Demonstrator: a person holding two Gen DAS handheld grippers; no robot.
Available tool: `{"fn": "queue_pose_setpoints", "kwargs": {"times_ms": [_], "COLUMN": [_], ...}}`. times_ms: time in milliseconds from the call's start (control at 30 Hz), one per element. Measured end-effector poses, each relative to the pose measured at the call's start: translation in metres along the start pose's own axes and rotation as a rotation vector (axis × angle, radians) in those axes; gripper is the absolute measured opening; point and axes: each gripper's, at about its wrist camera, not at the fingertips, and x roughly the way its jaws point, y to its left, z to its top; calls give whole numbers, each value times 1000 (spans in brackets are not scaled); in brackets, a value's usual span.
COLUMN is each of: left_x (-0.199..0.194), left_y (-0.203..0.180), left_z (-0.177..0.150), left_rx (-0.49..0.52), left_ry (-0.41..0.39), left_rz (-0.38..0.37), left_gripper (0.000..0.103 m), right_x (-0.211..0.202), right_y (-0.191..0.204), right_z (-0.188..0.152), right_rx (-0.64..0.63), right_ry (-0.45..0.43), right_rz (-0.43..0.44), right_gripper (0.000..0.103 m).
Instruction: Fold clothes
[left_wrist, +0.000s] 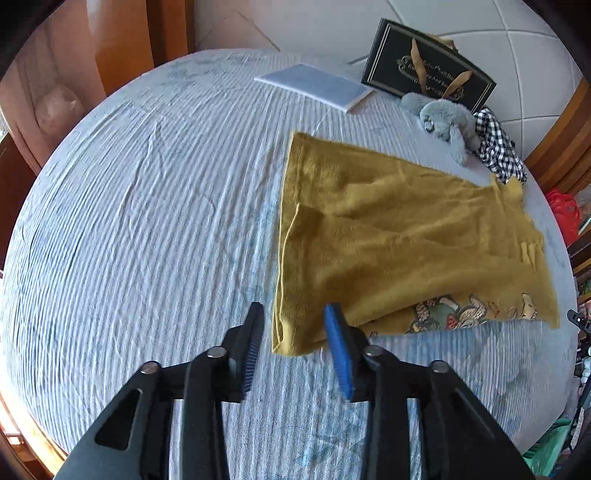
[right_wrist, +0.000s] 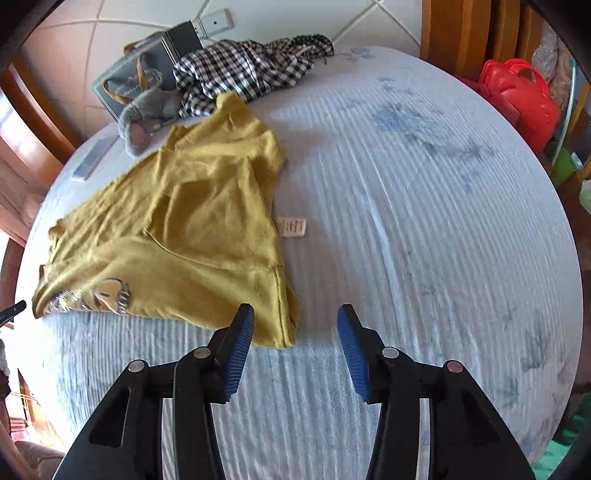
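A mustard-yellow shirt (left_wrist: 399, 243) lies partly folded on the pale blue striped bed, its printed front peeking out along the near edge. My left gripper (left_wrist: 295, 314) is open just above the shirt's near left corner, nothing between its blue pads. In the right wrist view the same yellow shirt (right_wrist: 192, 229) lies to the left, and my right gripper (right_wrist: 295, 314) is open over the shirt's near right corner and the bare sheet. A black-and-white checked garment (right_wrist: 243, 70) lies crumpled at the far edge of the bed; the checked garment (left_wrist: 496, 147) shows at the right in the left wrist view.
A black gift bag (left_wrist: 428, 62) and a grey plush toy (left_wrist: 447, 122) sit at the far side, with a flat blue-white packet (left_wrist: 314, 85) beside them. A small white label (right_wrist: 291, 226) lies on the sheet by the shirt. A red plastic basket (right_wrist: 521, 96) stands beyond the bed's right edge.
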Motion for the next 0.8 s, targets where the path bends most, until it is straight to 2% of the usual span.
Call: {"fn": "queue_pose_setpoints", "kwargs": {"times_ms": [100, 367, 500, 700, 733, 767, 800], "left_x": [11, 57, 74, 86, 88, 90, 90], "left_y": [-5, -18, -25, -26, -26, -26, -26], "left_z": [20, 37, 41, 42, 42, 42, 42], "left_rx": [36, 105, 147, 180, 185, 190, 194], "left_ry": [-14, 31, 50, 60, 62, 63, 56], "left_rz": [7, 26, 32, 35, 36, 36, 50], "left_gripper": [61, 61, 61, 61, 59, 49, 44], "right_x": [2, 35, 58, 86, 90, 95, 99], "right_y": [8, 32, 45, 58, 61, 64, 66], "right_z": [15, 53, 69, 87, 89, 90, 91], "right_rx": [-7, -56, -115, -155, -165, -175, -179], "right_ry": [-25, -32, 5, 31, 33, 36, 42], "right_rz": [33, 61, 30, 29, 28, 25, 25], "right_gripper": [61, 61, 61, 61, 61, 61, 61]}}
